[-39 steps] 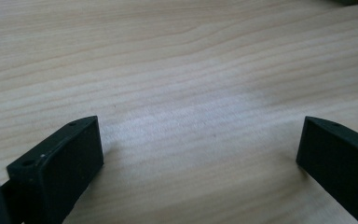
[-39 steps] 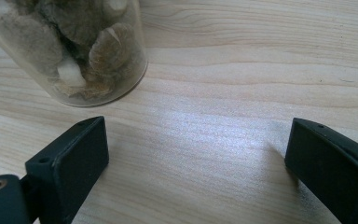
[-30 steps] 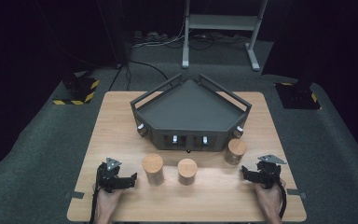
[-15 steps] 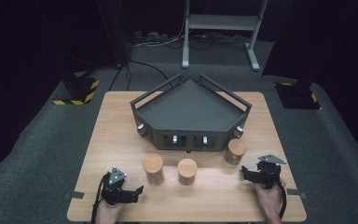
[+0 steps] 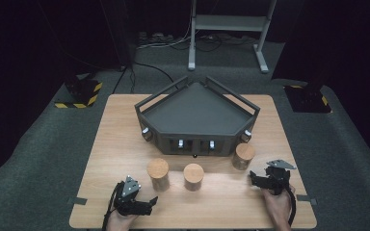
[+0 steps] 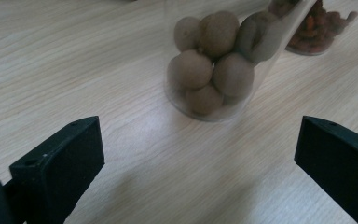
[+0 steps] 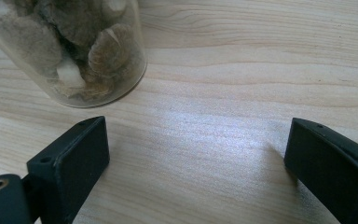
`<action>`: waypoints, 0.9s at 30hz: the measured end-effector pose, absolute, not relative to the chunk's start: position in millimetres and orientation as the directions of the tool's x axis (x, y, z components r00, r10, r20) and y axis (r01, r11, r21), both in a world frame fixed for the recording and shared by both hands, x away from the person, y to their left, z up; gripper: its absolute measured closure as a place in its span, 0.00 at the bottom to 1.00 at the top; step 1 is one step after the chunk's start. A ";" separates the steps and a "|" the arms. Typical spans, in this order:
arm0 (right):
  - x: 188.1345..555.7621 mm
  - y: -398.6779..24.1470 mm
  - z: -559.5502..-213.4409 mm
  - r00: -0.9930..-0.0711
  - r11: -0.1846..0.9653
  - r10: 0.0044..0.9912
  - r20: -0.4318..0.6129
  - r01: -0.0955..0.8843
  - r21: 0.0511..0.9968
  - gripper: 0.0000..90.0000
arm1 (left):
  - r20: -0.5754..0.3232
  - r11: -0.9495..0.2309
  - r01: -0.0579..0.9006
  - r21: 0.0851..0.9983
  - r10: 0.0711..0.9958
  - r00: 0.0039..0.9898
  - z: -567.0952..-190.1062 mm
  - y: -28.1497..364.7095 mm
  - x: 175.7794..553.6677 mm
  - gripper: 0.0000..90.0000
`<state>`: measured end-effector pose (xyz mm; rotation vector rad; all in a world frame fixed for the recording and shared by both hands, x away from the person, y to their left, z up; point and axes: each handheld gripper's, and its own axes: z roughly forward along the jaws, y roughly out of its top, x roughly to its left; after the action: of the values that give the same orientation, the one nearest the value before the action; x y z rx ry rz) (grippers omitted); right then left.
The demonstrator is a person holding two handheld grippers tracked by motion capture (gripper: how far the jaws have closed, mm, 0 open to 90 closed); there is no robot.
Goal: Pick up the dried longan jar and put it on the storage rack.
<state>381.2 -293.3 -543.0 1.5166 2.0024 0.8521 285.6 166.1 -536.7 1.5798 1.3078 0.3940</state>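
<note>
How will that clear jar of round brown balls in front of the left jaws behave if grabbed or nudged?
The jar looks tall and narrow, so a high push may tip it. Its clear wall seems smooth, possibly slippery and breakable. Packed balls suggest moderate weight; tipped, it would likely roll on the table.

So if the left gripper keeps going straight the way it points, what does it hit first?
Most likely the clear jar of round brown balls, which stands just ahead between the open jaws of the left gripper. Only bare table lies before it.

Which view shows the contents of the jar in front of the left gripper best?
The left gripper view: the jar shows round brown balls through its clear wall. The high view gives its wooden lid. The right gripper view faces another jar.
</note>
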 end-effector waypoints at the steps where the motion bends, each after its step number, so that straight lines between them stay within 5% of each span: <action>1: 381.2 -293.3 -543.0 -0.267 0.190 0.964 -0.009 0.662 0.725 0.06 | -0.331 0.092 0.542 0.835 0.871 0.363 -536.6 164.4 286.3 0.01; 27: 381.1 -293.3 -543.0 -0.268 0.191 0.963 -0.009 0.661 0.725 0.06 | -0.340 0.143 0.476 0.868 0.868 0.361 -530.7 127.3 311.3 0.07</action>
<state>381.1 -293.3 -543.0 1.5157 2.0027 0.8518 311.3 127.3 -530.7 1.4976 1.2738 0.4376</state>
